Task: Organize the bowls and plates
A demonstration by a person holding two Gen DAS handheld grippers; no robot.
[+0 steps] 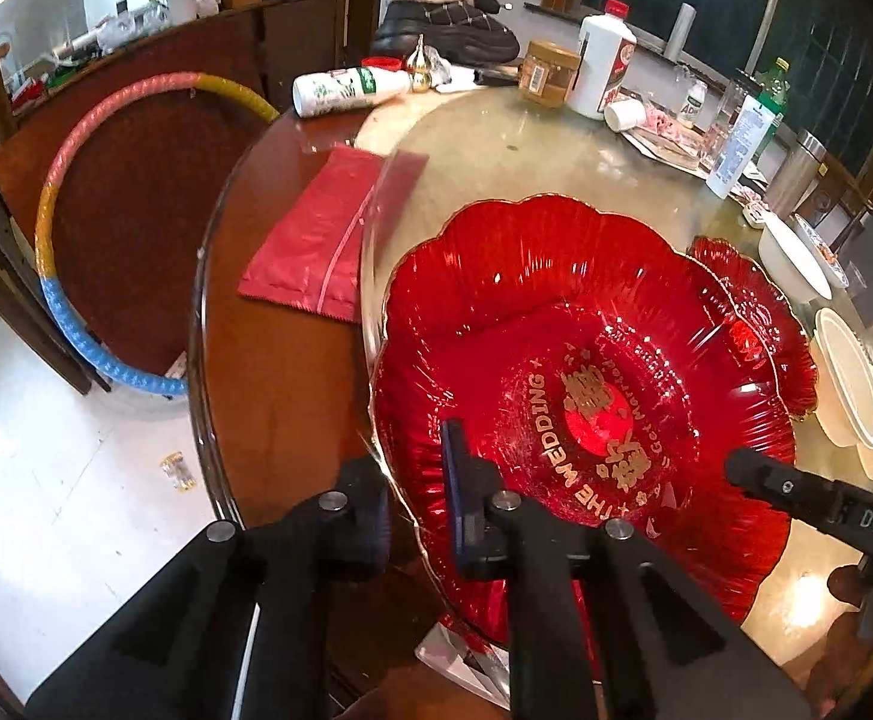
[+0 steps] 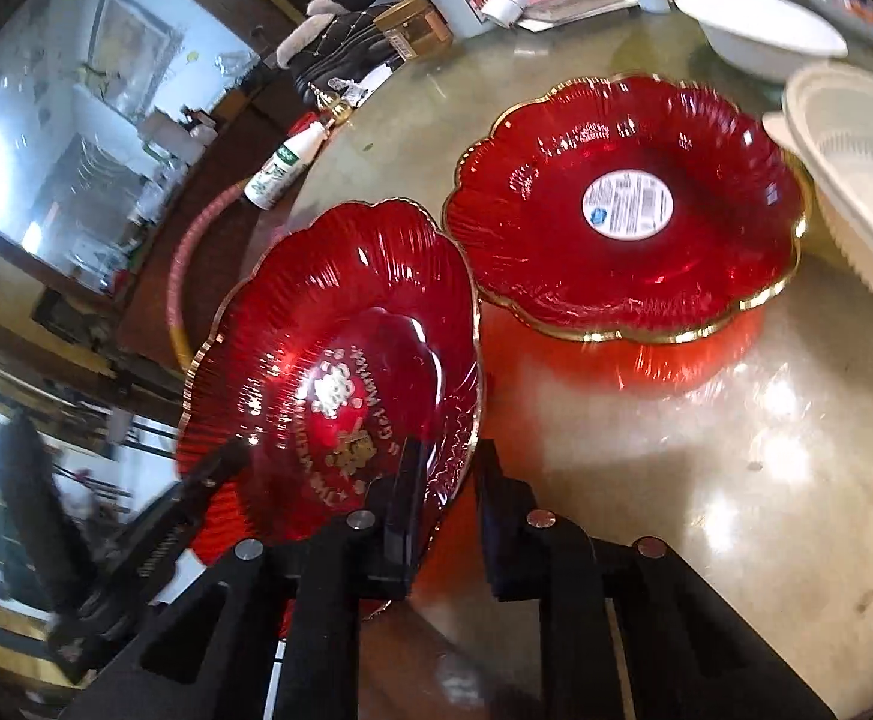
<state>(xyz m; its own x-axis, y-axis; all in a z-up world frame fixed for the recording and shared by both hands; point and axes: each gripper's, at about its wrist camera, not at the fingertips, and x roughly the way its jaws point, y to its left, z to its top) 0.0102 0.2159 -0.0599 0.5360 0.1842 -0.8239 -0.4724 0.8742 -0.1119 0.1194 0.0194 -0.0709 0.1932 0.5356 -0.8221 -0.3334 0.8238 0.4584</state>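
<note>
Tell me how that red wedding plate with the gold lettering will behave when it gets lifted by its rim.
The red wedding plate looks like rigid glass, so probably stiff but breakable. Its glossy, ribbed scalloped rim may slip in the left tool and right tool. Gripped at opposite edges, it will likely tilt if one lifts faster.

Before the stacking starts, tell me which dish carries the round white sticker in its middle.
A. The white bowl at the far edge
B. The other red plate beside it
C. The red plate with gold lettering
B: in the right wrist view the sticker sits at the centre of the second red plate, while the lettered red plate bears only gold writing.
</note>
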